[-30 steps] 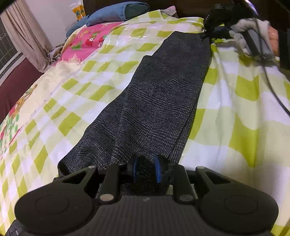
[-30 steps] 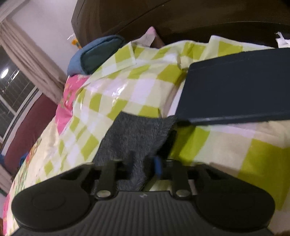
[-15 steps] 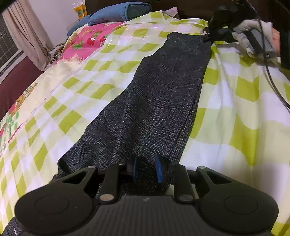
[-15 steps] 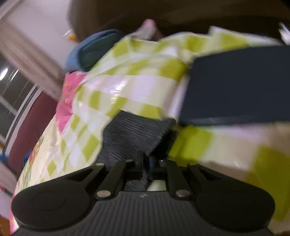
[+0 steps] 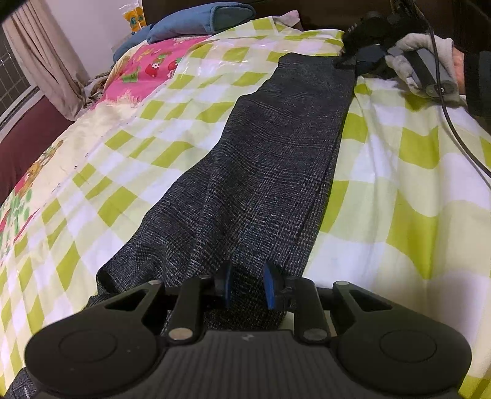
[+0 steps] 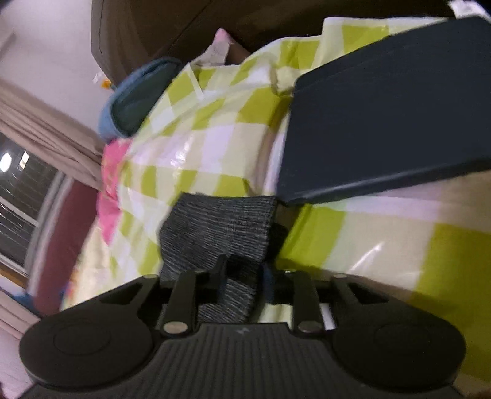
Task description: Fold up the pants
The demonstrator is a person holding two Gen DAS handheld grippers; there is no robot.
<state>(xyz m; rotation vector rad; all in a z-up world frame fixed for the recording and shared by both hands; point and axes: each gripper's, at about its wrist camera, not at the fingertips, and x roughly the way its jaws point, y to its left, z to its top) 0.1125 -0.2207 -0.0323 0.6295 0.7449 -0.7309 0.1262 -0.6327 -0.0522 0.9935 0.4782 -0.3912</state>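
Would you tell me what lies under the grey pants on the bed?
The grey pants lie flat on the green-and-white checked bedsheet, which shows all around them. Anything between cloth and sheet is hidden beneath the fabric.

The pants (image 5: 264,172) lie lengthwise on the bed (image 5: 399,184), their near end between the fingers of the left tool (image 5: 247,285) and their far end at the right tool (image 5: 362,58), with a pillow (image 5: 196,21) behind and a flat board (image 6: 392,119) right of that far end.
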